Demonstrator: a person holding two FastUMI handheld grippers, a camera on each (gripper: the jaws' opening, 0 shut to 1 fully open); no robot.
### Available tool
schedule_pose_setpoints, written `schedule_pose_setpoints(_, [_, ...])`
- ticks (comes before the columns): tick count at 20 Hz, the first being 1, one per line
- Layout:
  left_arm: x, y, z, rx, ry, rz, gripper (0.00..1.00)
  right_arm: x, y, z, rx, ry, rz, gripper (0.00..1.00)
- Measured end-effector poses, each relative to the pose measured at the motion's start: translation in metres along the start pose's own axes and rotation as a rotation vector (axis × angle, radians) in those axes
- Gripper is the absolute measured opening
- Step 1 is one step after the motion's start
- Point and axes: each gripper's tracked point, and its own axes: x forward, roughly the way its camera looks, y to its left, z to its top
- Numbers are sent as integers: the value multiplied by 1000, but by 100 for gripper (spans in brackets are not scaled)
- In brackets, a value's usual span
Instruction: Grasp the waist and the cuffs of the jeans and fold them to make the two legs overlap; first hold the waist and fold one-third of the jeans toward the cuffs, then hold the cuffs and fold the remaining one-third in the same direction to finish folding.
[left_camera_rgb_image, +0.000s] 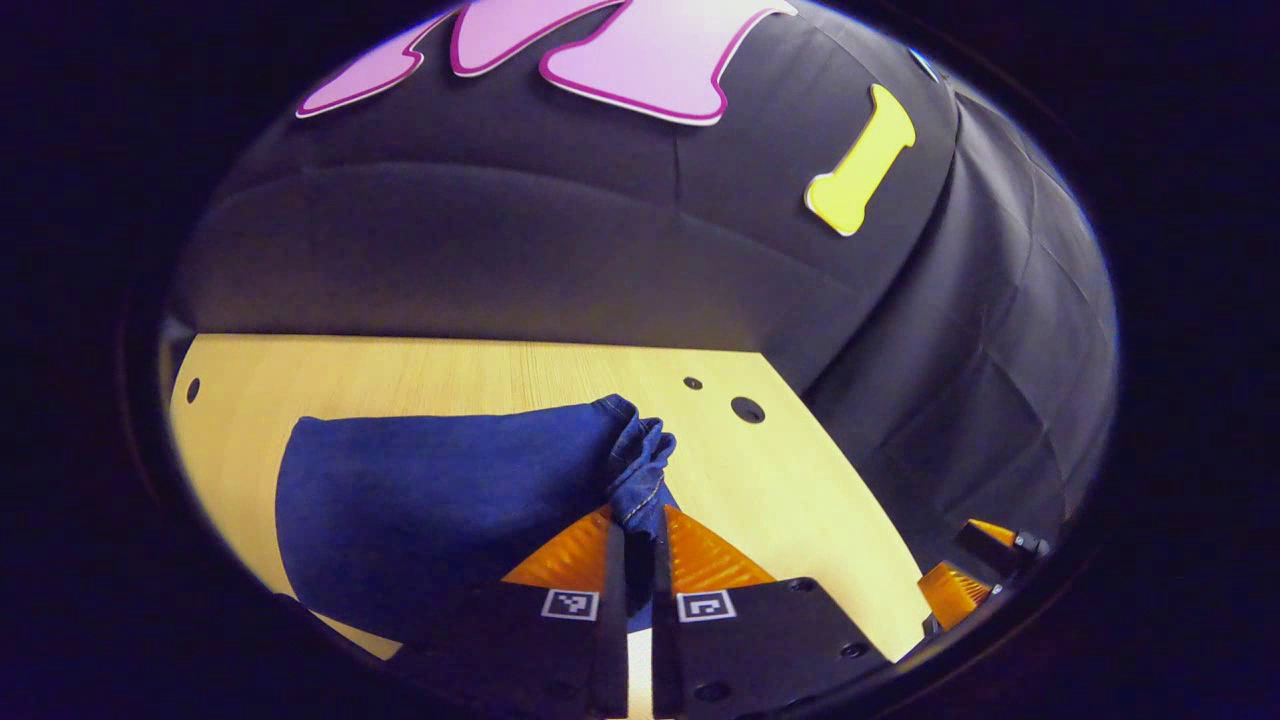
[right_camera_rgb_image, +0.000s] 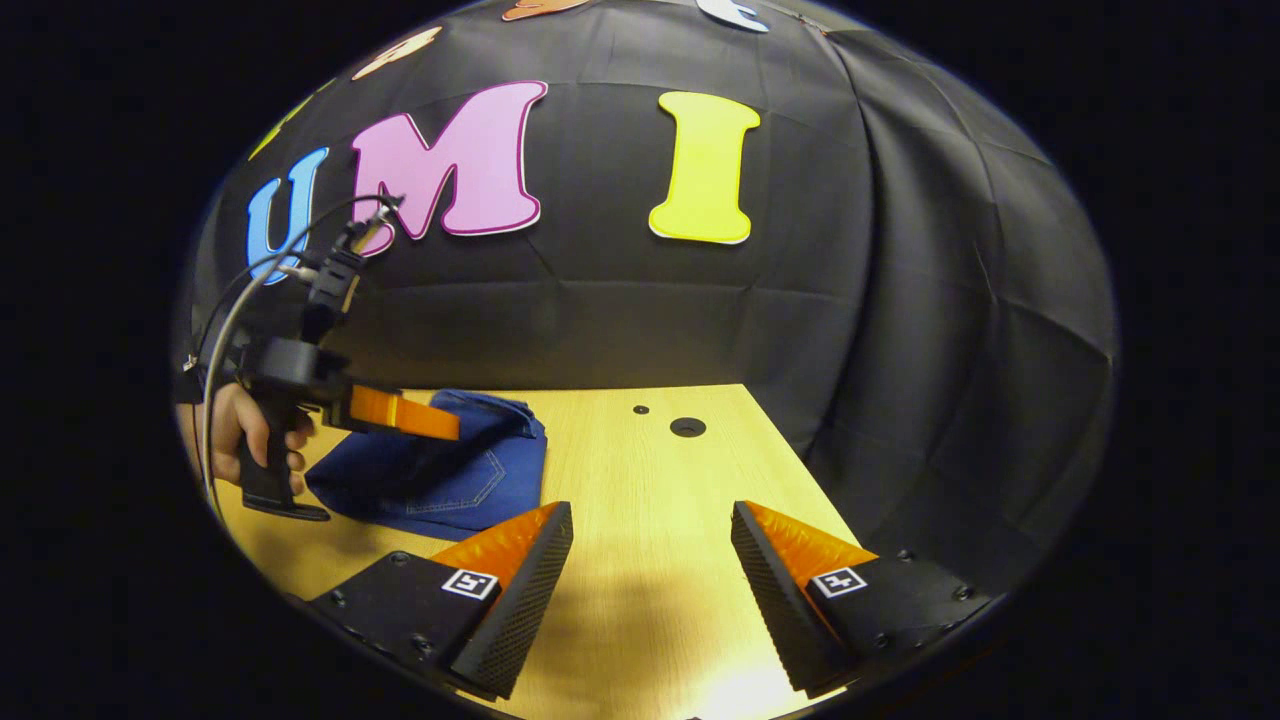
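Left hand-held gripper (left_camera_rgb_image: 638, 535): fingers nearly together, a bunched edge of the jeans (left_camera_rgb_image: 440, 500) pinched between them. Can't tell if that edge is waist or cuff; the fold hides it. Fabric between the fingers is in shadow, so the contact line is hard to make out.

In the left gripper view the jeans lie as a dark blue bundle on the table (left_camera_rgb_image: 790, 480), left of the fingers, lower edge cut off by the gripper body. A bit of the other gripper shows at the lower right rim, too cropped to read.

Right hand-held gripper (right_camera_rgb_image: 650, 545): jaws wide apart, nothing between them, over bare table (right_camera_rgb_image: 650, 470), well apart from the jeans (right_camera_rgb_image: 450, 480).

In the right gripper view the jeans sit at the table's left side, a back pocket with stitching facing up, far corner crumpled. The left hand-held gripper (right_camera_rgb_image: 440, 425) reaches over them; its fingertips overlap the denim, so the grip isn't readable from here. A hand (right_camera_rgb_image: 245, 430) holds its handle, cables (right_camera_rgb_image: 250, 290) looping up from the top. Hand partly cut off at the view's edge.

Table: light wood grain, 2 round holes (right_camera_rgb_image: 687, 427) near the far edge. Black cloth wall (right_camera_rgb_image: 900, 300) behind and on the right, hanging in folds.
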Motion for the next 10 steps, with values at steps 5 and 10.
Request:
schedule_pose_setpoints(5, [-27, -6, 3, 45, -53, -14, 75, -26, 18, 13, 9, -14, 20, 97])
schedule_pose_setpoints(10, [-129, 3, 48, 73, -274, 23, 96, -66, 55, 57, -14, -98, 77, 97])
